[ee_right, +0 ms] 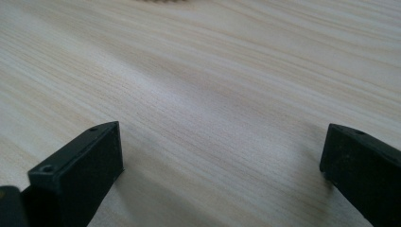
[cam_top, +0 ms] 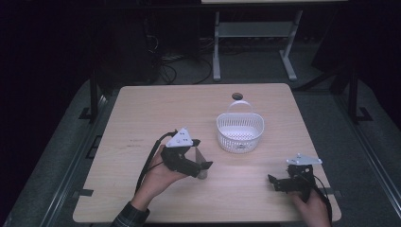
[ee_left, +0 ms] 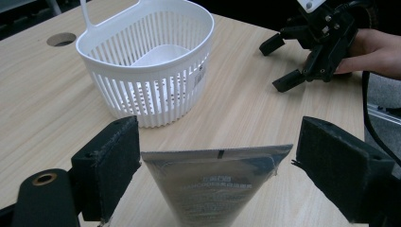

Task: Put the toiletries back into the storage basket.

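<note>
Tube (ee_left: 215, 184): lower centre of left gripper view, soft, light, slick; pinch its flat crimped end.
Left hand-held gripper (ee_left: 217, 165): jaws spread around tube, left jaw close, contact unclear.
Right hand-held gripper (ee_right: 222, 156): jaws apart, empty, over worktop (ee_right: 213, 71).
Basket (ee_left: 151, 61): upper left, empty.

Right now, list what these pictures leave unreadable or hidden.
- Tube: its lower end is cut off by the bottom edge of the left gripper view; its print is too blurred to read.
- Label on the basket: too small in the left gripper view.
- Whether the left gripper touches the tube: jaws flank it, contact unclear.
</note>
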Motion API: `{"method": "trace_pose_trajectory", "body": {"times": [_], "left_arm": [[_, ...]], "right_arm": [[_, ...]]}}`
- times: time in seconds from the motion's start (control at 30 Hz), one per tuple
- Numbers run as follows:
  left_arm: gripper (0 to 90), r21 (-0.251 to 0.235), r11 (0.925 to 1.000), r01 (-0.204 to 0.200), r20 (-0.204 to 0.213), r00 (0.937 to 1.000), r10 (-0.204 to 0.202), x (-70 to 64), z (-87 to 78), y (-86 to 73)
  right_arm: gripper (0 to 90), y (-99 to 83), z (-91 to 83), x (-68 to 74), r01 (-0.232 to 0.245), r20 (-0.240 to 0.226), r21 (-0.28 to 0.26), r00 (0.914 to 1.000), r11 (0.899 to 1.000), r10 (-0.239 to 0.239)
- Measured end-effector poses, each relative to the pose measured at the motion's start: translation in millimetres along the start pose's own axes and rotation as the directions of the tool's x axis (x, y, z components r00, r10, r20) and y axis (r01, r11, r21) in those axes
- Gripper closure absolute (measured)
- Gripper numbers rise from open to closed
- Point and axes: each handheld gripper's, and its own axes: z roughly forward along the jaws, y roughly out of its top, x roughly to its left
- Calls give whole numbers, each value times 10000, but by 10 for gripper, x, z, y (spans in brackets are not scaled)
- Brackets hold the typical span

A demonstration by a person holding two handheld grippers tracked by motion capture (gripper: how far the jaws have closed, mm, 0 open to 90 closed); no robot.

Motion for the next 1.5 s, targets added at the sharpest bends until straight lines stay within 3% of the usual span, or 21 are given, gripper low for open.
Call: {"method": "trace_pose_trajectory", "body": {"times": [0.2,0.6,1.5], "left_arm": [[150,103,9999,-21,-56,10000,21,-19,29,-1],[286,24,9999,139,-89,9999,-138,-1,18,-17],[299,-180,9998,58,189,9998,-54,34,-39,5]], "right_arm": [[0,0,0,0,4,4,1,10000,10000,-4],[0,-2,-1,-1,39,20,1,10000,10000,-39],[0,-6,-5,1,39,-21,0,10000,10000,-39]]}}
